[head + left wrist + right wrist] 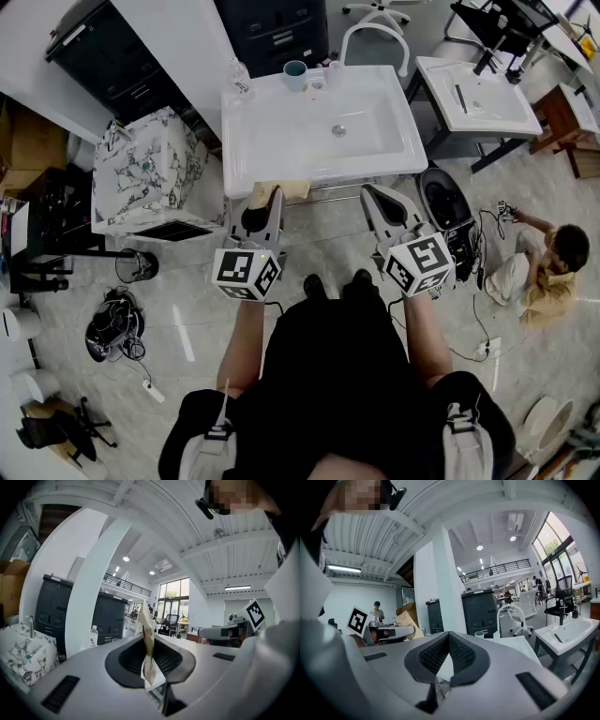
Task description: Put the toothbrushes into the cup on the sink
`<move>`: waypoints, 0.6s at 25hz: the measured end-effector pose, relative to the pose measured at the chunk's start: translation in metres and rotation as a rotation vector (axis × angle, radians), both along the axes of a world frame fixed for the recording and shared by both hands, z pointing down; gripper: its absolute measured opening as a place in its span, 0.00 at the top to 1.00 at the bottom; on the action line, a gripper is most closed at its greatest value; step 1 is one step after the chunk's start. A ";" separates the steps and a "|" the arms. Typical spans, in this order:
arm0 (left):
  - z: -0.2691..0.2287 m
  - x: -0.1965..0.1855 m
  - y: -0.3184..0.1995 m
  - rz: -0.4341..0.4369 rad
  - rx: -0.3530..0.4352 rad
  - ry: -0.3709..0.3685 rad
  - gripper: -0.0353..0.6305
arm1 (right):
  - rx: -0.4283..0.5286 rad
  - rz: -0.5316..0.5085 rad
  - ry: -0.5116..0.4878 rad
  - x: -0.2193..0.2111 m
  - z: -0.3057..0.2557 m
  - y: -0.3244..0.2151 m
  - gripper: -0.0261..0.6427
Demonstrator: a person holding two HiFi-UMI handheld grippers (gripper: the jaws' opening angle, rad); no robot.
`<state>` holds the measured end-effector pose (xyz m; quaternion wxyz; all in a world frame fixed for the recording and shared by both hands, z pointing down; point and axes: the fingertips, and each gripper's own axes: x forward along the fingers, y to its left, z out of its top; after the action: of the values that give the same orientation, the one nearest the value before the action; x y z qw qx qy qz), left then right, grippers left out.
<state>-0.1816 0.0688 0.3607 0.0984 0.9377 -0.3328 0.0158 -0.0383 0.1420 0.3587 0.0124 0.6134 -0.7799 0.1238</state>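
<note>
1. Teal cup (295,73) stands on the back rim of the white sink (272,131), well ahead of both grippers. No view lets me see inside it.
2. My left gripper (273,194) pinches a flat tan packet (292,190) with its fingers narrow, just before the sink's front edge. I cannot tell whether a toothbrush is in the packet.
3. My right gripper (379,197) has its fingers closed together on nothing.
4. Only the left gripper view shows the packet standing upright between the pads. The head view shows just its tan end.
</note>
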 end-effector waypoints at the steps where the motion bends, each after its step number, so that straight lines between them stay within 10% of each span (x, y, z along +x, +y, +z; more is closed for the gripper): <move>1: 0.000 -0.001 -0.001 -0.001 0.001 -0.001 0.88 | -0.003 -0.001 0.001 -0.001 0.001 0.000 0.92; 15: 0.000 -0.014 -0.002 0.009 0.010 0.001 0.88 | 0.013 0.101 -0.028 0.000 0.005 0.000 0.92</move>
<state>-0.1959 0.0671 0.3610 0.0938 0.9397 -0.3287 0.0139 -0.0382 0.1420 0.3633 -0.0088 0.6503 -0.7488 0.1275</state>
